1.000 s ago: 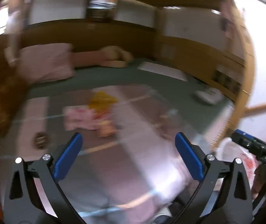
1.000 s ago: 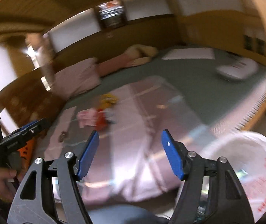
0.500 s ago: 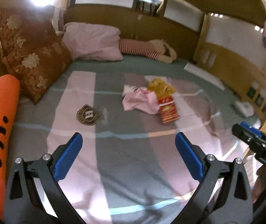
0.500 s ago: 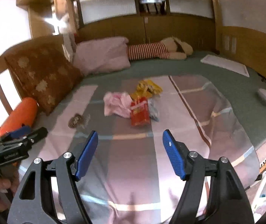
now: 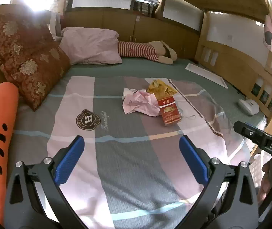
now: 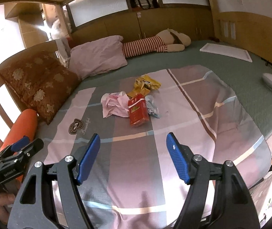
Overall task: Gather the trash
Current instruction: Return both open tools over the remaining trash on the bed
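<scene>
Trash point(image 5: 151, 101) sits bunched mid-blanket point(image 5: 116, 152): pink paper, yellow wrapper, red box. We hold our left gripper point(image 5: 132, 160) and right gripper point(image 6: 132, 158) spread, empty.

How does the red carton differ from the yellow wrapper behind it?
The red carton is a boxy pack keeping its shape and lying flat; the yellow wrapper is crumpled and shapeless. The carton lies nearer the cameras, the wrapper farther back. Both rest on the striped blanket in one litter cluster.

Left gripper point(image 5: 131, 160) and right gripper point(image 6: 132, 158) — black frames, ribbed blue pads, silver screws, white lettering
</scene>
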A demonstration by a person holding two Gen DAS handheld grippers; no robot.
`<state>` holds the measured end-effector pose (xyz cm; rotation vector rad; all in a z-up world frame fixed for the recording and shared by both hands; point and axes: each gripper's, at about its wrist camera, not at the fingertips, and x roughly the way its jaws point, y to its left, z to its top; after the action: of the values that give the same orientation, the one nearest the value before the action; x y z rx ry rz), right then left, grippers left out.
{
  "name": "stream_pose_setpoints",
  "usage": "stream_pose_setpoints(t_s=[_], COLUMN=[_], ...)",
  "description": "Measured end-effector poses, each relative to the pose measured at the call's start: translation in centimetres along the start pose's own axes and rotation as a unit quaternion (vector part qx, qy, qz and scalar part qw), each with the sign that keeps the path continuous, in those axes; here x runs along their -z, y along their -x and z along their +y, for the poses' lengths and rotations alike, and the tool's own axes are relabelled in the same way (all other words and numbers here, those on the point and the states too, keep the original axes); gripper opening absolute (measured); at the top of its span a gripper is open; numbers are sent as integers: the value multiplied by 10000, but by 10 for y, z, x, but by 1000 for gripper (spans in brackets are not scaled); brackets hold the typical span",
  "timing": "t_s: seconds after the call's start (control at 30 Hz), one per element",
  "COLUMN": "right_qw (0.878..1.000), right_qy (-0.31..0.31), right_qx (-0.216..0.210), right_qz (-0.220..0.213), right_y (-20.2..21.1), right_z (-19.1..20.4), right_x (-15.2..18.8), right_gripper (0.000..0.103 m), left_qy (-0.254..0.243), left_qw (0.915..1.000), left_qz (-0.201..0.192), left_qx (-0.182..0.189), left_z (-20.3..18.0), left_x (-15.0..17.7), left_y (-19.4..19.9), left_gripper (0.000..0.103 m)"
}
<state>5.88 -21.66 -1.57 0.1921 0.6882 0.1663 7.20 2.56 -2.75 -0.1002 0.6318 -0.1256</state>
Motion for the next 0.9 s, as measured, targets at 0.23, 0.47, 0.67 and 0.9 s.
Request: stream_pose_setpoints(t_s=[0.23, 0.47, 0.67, 0.9], right_qw=[10000, 9999, 9974, 9915], right_qy=[14, 54, 24, -565], right_qx=[2, -37, -274, -368], right_qz=[22, 98, 669, 1111], right_y=[0, -3, -44, -116], right_z=[1, 3, 1, -17], right_x=[0, 1, -11, -38], right_gripper=[71, 71, 71, 70], left_qy=[-21, -41, -85, -179], left_qw=[10000, 10000, 9998, 9994], left_qz=[6, 51, 178, 276], left_qx=[4, 20, 39, 51], left_z=[-2, -4, -6, -6], left_x=[1, 2, -10, -41], left_y=[0, -2, -18, -63], left_gripper=[99, 99, 99, 99])
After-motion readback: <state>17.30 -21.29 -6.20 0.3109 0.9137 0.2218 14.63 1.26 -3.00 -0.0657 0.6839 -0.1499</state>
